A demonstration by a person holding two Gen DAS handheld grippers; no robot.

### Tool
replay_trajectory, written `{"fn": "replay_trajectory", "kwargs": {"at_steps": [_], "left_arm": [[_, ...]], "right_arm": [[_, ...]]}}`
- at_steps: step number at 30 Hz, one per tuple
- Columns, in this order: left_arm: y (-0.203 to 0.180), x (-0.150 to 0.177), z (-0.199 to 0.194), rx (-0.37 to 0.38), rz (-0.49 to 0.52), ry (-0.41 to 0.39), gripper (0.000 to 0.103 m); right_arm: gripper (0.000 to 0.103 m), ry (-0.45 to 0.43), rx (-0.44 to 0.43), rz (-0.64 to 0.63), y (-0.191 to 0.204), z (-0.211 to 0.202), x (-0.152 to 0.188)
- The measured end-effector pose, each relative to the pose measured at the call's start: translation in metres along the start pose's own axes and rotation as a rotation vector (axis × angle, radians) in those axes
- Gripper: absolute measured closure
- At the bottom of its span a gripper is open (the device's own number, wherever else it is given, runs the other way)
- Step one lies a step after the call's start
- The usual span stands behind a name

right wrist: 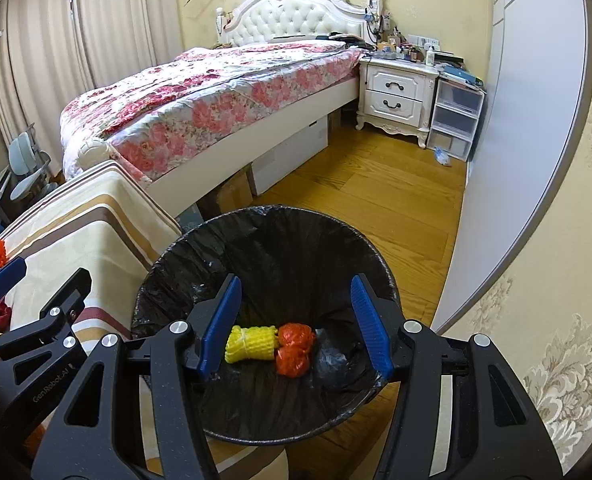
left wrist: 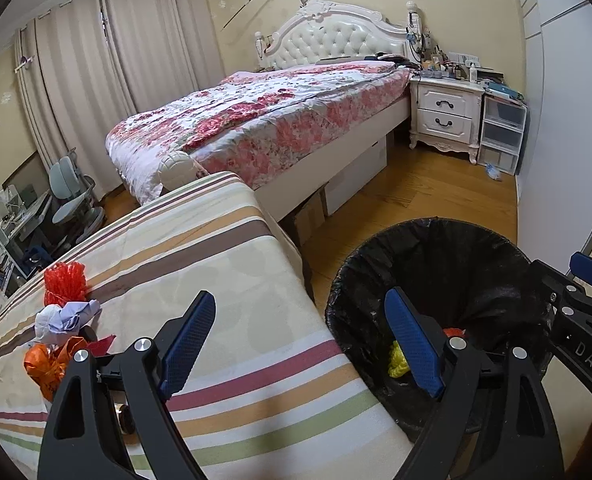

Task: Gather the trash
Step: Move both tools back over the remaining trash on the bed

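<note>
A bin with a black liner (right wrist: 184,264) stands on the wood floor beside a striped table (left wrist: 216,248). Inside lie a yellow foam net (right wrist: 250,344) and an orange plastic wad (right wrist: 294,348). My right gripper (right wrist: 296,320) is open and empty above the bin's mouth. My left gripper (left wrist: 300,340) is open and empty over the table's right edge. On the table's left lie a red net (left wrist: 65,280), a pale purple crumpled paper (left wrist: 68,318) and an orange wrapper (left wrist: 50,364). The bin also shows in the left wrist view (left wrist: 376,264).
A bed with a floral cover (left wrist: 256,120) stands behind the table. A white nightstand (left wrist: 444,116) and plastic drawers (left wrist: 500,132) stand at the far wall. A crushed bottle (right wrist: 442,156) lies on the floor. A white wardrobe (right wrist: 536,120) runs along the right.
</note>
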State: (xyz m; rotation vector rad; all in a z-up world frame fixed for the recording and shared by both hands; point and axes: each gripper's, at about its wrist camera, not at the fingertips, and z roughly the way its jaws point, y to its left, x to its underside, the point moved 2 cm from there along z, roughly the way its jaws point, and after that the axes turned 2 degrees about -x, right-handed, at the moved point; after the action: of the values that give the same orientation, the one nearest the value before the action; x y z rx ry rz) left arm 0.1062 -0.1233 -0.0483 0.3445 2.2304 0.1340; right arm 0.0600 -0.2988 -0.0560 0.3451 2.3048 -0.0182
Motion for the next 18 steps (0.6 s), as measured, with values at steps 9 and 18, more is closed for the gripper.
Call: {"fn": "replay_trajectory", "kwargs": {"at_steps": [9, 18], "left_arm": [[0.048, 0.020, -0.019, -0.054, -0.053, 0.016, 0.019], [0.112, 0.049, -0.047, -0.125, -0.133, 0.033, 0.019]], "right_arm": [[0.047, 0.014, -0.067, -0.049, 0.038, -0.010, 0.011], [0.047, 0.032, -0.175, -0.158, 0.106, -0.020, 0.024]]}}
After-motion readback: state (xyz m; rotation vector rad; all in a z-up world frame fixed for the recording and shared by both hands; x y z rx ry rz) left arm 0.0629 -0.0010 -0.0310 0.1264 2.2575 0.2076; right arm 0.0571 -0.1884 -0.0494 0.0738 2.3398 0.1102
